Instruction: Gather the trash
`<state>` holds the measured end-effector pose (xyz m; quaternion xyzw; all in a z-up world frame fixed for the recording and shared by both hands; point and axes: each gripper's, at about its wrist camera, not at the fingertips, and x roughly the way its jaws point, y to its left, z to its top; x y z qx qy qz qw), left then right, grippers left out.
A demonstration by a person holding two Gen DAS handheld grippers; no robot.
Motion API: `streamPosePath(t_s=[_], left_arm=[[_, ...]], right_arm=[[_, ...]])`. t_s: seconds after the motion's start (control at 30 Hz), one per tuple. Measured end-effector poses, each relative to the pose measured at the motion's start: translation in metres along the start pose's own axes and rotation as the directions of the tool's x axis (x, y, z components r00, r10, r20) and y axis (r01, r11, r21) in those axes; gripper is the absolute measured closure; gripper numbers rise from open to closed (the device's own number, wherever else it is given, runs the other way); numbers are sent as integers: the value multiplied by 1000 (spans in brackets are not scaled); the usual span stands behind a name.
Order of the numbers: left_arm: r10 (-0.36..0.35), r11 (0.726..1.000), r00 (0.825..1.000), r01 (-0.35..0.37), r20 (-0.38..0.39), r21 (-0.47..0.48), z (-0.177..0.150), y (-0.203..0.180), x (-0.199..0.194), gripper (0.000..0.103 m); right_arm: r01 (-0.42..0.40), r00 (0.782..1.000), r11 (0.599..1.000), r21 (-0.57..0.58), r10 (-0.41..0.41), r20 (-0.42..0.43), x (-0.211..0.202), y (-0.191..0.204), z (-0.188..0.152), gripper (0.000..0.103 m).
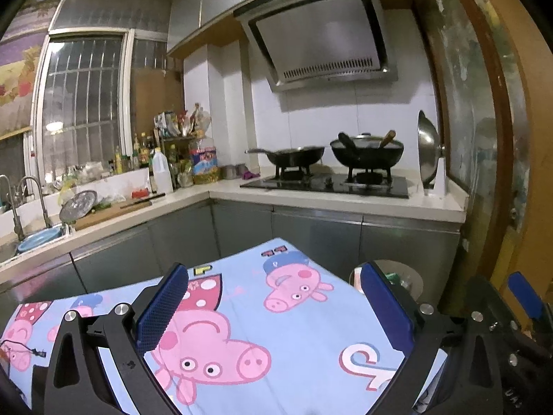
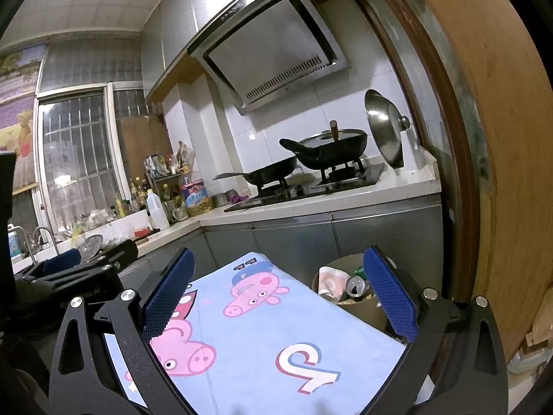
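We hold the left tool [image 1: 273,306] and right tool [image 2: 276,290] spread wide and empty above the cartoon-pig cloth [image 2: 262,328] on the tabletop. Just past the cloth's right edge, the bin [image 2: 323,273] holds a can [image 2: 356,285] and crumpled paper [image 2: 330,282].

Cloth-covered table [image 2: 269,328] stands before the counter [image 2: 345,204]; trash bin [image 2: 359,311] at its right, holding a can [image 2: 356,285]; stove [image 2: 311,190] behind.

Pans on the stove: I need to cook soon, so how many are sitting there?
2. A shallow frying pan sits on the left burner, and a deeper black wok with a glass lid sits on the right burner. A spare steel lid stands upright beside them.
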<state>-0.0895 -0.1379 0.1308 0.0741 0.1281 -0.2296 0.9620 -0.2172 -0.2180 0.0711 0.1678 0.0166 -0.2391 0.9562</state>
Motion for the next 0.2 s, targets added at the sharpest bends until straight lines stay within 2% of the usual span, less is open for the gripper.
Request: streamPosePath(t_s=[0.2], left_arm=[[10,1000,999,-11,-40,-18,-2,3,9,4]], right_arm=[[3,1000,1000,9,-2,-15,0,2,-4,6]])
